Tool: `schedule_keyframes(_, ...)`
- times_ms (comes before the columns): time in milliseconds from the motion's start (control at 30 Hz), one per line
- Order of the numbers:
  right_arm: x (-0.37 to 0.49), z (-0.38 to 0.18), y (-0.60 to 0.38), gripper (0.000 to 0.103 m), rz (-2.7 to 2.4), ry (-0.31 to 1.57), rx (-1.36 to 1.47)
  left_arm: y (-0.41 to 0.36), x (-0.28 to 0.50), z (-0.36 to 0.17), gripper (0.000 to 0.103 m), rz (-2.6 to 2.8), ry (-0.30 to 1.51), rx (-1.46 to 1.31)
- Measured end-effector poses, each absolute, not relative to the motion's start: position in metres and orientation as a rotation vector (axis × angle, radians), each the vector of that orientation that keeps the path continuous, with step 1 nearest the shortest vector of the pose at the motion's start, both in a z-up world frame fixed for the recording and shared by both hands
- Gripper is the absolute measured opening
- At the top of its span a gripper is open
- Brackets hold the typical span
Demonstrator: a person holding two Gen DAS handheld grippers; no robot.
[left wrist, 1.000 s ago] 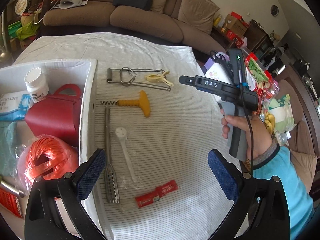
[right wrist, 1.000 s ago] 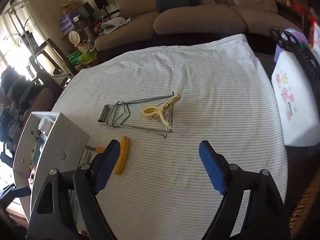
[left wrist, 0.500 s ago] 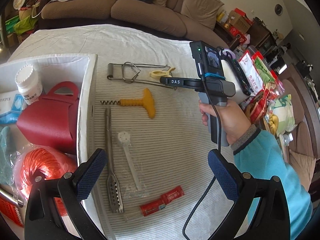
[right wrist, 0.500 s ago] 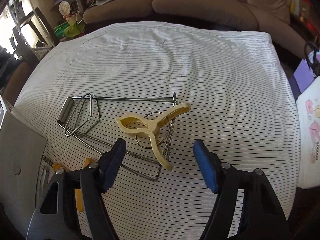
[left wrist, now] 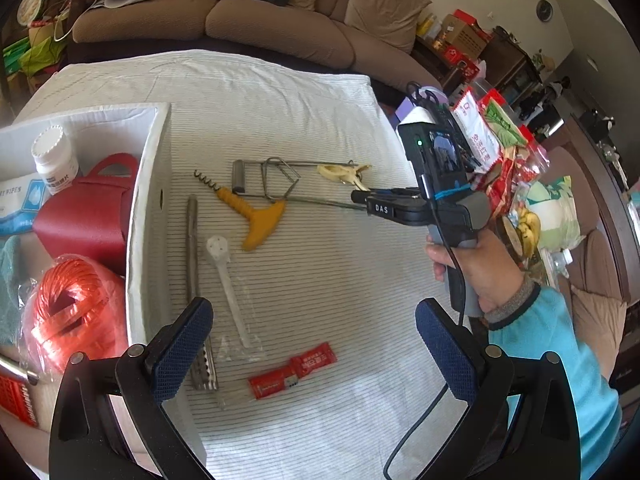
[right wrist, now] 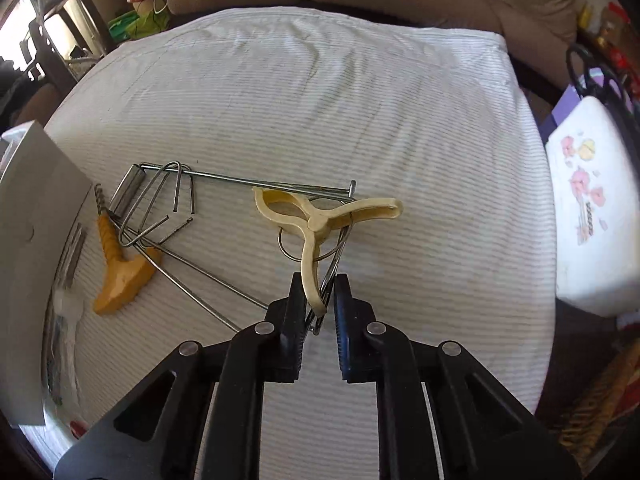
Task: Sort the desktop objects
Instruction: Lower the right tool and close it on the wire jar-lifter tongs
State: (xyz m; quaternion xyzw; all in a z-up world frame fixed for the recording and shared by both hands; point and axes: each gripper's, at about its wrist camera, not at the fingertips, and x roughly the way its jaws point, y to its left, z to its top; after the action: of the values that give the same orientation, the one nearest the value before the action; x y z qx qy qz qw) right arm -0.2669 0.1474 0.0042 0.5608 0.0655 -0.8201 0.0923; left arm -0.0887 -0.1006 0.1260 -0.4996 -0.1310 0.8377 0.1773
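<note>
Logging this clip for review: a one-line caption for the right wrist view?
Right hand-held gripper closed on the yellow clip and wire rack on the striped tablecloth.

"DAS" on right gripper [left wrist: 382, 209], "WIPES" on blue wipes packet [left wrist: 14, 194]

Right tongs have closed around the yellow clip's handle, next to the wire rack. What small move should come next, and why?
Probably a short, slow lift. The right tongs pinch one leg of the yellow clip, whose metal ring seems tangled with the wire rack; lifting gently would show whether the clip comes free before carrying it to the white box.
</note>
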Motion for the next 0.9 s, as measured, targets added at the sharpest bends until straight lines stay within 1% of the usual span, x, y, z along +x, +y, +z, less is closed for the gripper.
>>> schedule_keyframes(100, -0.222, 0.004, 0.165, 0.013, -2.434, 0.216, 1.695, -0.084, -0.068, 0.127, 0.103, 2.336, -0.346, -1.422)
schedule_keyframes(200, -0.177, 0.002, 0.183, 0.014, -2.43, 0.159, 1.733, -0.071, -0.041, 0.119, 0.103, 2.302, -0.328, -1.445)
schedule_keyframes(400, -0.089, 0.006, 0.195, 0.015, -2.388, 0.053, 1.726, -0.059, 0.007, 0.081, 0.103, 2.253, -0.331, -1.553)
schedule_keyframes(533, -0.038, 0.011, 0.183, 0.015, -2.336, 0.111, 1.711, -0.061, 0.028, 0.063, 0.103, 2.265, -0.337, -1.605)
schedule_keyframes(700, 0.011, 0.019, 0.165, 0.015, -2.266, 0.157, 1.671, -0.067, 0.046, 0.055, 0.103, 2.309, -0.335, -1.623)
schedule_keyframes(800, 0.03, 0.02, 0.155, 0.015, -2.239, 0.208, 1.654, -0.073, 0.054, 0.048, 0.103, 2.345, -0.304, -1.643)
schedule_keyframes(900, 0.039, 0.023, 0.155, 0.016, -2.236, 0.201, 1.619, -0.082, 0.059, 0.037, 0.103, 2.359, -0.302, -1.686)
